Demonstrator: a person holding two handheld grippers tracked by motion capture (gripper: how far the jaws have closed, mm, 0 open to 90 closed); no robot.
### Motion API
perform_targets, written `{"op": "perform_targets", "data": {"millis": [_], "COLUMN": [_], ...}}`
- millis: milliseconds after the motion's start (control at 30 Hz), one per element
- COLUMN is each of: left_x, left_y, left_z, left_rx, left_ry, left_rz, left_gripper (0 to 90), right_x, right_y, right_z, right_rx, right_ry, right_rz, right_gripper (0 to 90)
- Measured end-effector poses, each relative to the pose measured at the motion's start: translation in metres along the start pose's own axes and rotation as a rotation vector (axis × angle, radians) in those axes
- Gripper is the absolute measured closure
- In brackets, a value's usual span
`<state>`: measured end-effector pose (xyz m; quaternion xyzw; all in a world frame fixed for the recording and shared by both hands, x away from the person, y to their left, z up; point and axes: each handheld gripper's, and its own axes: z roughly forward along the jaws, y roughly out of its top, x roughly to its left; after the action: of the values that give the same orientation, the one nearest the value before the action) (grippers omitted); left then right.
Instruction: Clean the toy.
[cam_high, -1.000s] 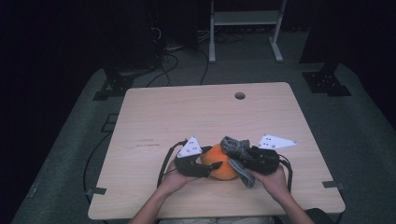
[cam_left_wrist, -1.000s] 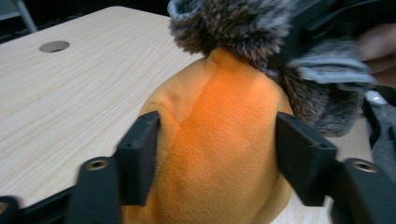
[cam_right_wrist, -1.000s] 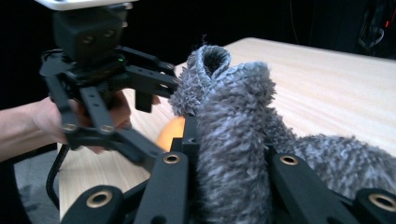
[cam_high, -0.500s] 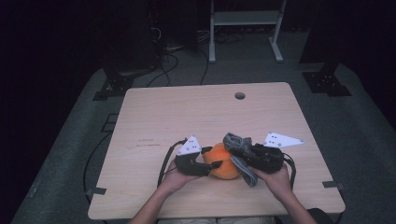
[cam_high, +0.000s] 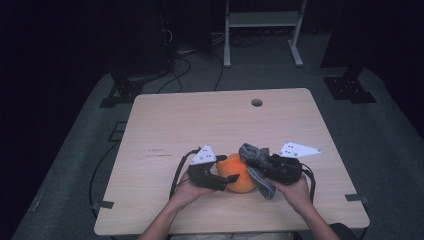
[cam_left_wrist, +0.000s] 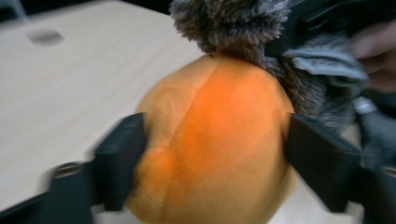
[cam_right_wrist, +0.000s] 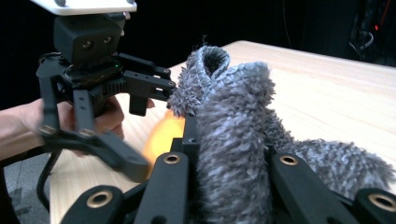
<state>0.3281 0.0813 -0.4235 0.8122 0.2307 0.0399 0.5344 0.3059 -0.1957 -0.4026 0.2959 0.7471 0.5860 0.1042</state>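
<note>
2 grippers meet over the near middle of the table (cam_high: 165, 120), at about 6 o'clock on its top in the high view. Between them sits an orange plush ball (cam_high: 237, 173), resting on the wood.

From 9 o'clock of the ball comes the left gripper (cam_high: 227, 170), held in the person's left hand (cam_high: 186, 189). In the left gripper view its 2 black jaws stand on either side of the ball (cam_left_wrist: 215, 140), 1 at 9 o'clock and 1 at 3 o'clock. They have just been opening, and they now stand spread wide with the ball between them. The blur makes it hard to tell whether the pads press the plush or merely sit against it.

At 3 o'clock of the ball is the right gripper (cam_high: 252, 162), held in the right hand (cam_high: 296, 191). Its jaws are drawn close together, pinching a grey fuzzy cloth (cam_high: 254, 165). In the right gripper view the cloth (cam_right_wrist: 233, 140) rises folded between the 2 jaws and droops at 4 o'clock onto the table. In the high view the cloth touches the ball's right side, with 1 end near 12 o'clock of the ball and another trailing toward 5 o'clock.

A round cable hole (cam_high: 257, 102) lies well apart at 12 o'clock on the tabletop.
</note>
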Motion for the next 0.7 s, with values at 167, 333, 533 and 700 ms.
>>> {"op": "perform_targets", "data": {"millis": [167, 333, 533, 700], "left_x": [0.000, -0.006, -0.008, -0.012], "left_y": [-0.005, -0.002, 0.003, 0.002], "left_z": [0.009, 0.000, -0.003, 0.000], "left_rx": [0.022, -0.014, -0.015, -0.005], "left_ry": [0.012, 0.016, 0.064, 0.027], "left_rz": [0.013, 0.027, 0.020, 0.036], "left_gripper": [19.2, 34.4, 35.1, 27.0], "right_x": [0.005, 0.008, 0.005, 0.012], "right_y": [0.002, 0.002, 0.003, 0.001], "right_z": [-0.003, -0.003, -0.010, 0.000], "right_rx": [-0.002, -0.004, -0.018, 0.023], "right_ry": [-0.023, -0.018, -0.035, -0.015], "right_rz": [-0.024, -0.048, -0.039, -0.088], "right_gripper": [74.8, 74.9, 74.9, 75.0]}}
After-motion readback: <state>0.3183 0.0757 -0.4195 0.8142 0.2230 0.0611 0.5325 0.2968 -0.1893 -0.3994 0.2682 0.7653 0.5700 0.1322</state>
